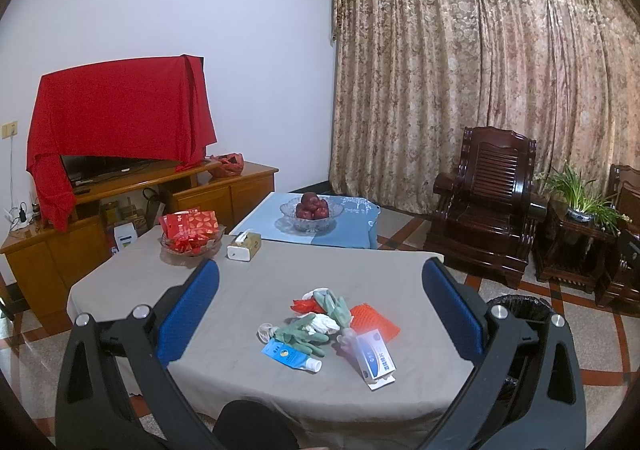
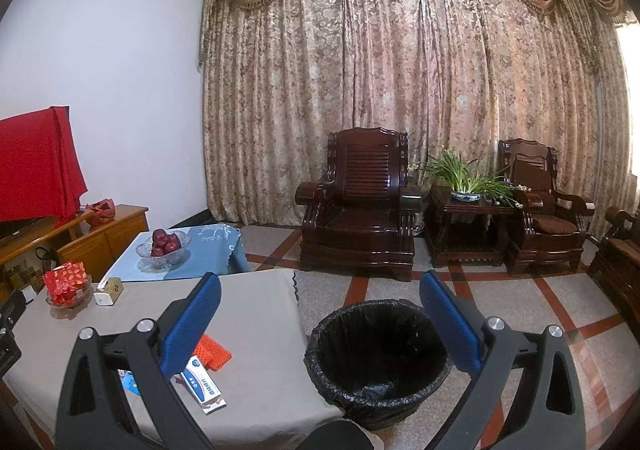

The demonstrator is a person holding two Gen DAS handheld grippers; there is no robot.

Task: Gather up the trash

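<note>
Collection appears not yet begun: the black-lined bin (image 2: 378, 358) on the floor just beside the tabletop (image 1: 248, 290) looks empty. Near that bin, on the tabletop, lie green gloves (image 1: 306, 334), an orange mesh piece (image 1: 374, 320), a blue-white carton (image 1: 374, 360), a tube (image 1: 290, 357) and crumpled wrappers. The left tool (image 1: 320, 314) and right tool (image 2: 320, 324) both stand spread and hold nothing.

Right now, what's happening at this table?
Trash collection, not yet started. Both hand-held grippers, left and right, are open and empty. The litter sits untouched on the grey table: green gloves, a blue tube, a white-and-blue box, an orange mesh piece. The black-lined bin stands on the floor beside the table.
</note>
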